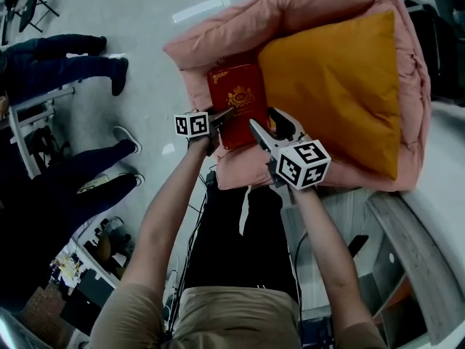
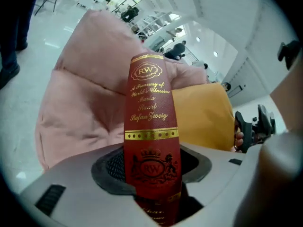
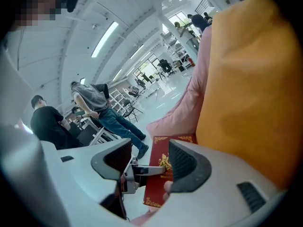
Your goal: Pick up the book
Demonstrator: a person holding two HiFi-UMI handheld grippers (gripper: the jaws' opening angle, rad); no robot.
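Book [image 1: 238, 97] over the padded seat [image 1: 290, 13], pillow [image 1: 341, 86] to its right.
Left gripper [image 1: 224, 115] grips its left edge, right gripper [image 1: 264, 121] just beside.

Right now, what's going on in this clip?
A person is working with a gripper in each hand over a pink cushion that has an orange pillow on it. The left gripper is shut on the edge of a red book beside the pillow. The right gripper is open and empty, just off the book's other side. Whether the book has left the cushion can't be told.
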